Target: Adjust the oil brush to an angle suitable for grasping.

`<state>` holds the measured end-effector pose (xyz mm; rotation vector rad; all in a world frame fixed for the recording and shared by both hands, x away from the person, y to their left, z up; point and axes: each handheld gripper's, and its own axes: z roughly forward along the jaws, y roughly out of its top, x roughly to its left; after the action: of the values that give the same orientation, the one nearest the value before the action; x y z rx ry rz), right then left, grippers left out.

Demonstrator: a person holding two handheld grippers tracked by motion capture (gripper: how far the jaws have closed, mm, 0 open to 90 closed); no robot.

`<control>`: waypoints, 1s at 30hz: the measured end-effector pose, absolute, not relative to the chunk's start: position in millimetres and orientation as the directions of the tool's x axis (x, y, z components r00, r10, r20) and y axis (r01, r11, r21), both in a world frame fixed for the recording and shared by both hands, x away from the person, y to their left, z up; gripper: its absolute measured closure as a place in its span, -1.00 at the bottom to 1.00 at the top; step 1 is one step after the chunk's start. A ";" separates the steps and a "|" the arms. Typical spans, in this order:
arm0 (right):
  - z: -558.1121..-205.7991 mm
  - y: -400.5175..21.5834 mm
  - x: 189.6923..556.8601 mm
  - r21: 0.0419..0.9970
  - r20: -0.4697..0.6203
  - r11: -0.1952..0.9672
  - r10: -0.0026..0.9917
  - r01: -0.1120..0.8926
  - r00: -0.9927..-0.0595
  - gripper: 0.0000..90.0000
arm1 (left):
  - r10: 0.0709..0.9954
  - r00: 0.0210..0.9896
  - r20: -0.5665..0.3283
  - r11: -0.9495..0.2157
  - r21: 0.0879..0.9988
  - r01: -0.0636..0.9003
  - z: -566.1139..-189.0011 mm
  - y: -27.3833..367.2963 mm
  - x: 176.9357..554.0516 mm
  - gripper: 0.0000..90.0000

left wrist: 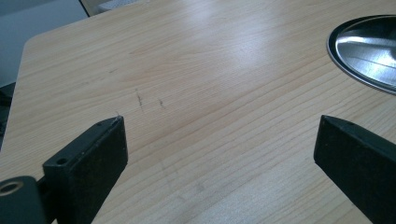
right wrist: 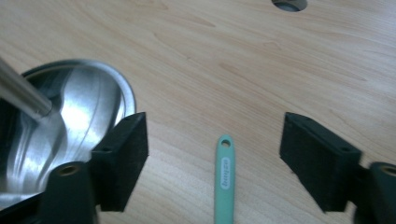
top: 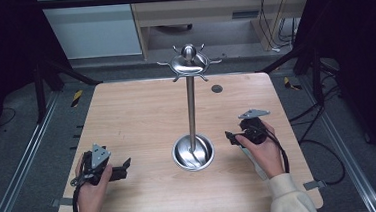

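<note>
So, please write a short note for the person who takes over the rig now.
Left gripper: open, nothing between its jaws, over bare table left of the stand.
Right gripper: open, jaws on either side of the green utensil handle, not touching it.
Metal hook stand: upright at the table's middle, nothing hanging on its hooks.
Done: nothing hung yet.
Left: probably grip the handle and hang it by its hole.

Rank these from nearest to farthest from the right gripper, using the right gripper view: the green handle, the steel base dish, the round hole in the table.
1. Green handle: on the table between the open jaws of the right gripper.
2. Steel base dish: left, beside the left jaw.
3. Round hole: far, at the top edge.
</note>
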<state>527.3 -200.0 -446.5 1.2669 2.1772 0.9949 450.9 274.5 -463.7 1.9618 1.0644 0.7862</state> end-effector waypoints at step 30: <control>-479.6 -185.0 528.4 0.603 -0.114 0.538 0.789 0.590 -0.604 1.00 | 0.864 0.476 0.165 -0.381 0.831 0.404 -464.3 270.6 450.8 -0.94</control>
<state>528.4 -185.0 -479.6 1.1317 2.4059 0.7381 450.8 270.6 -464.3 1.9769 1.0506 0.7833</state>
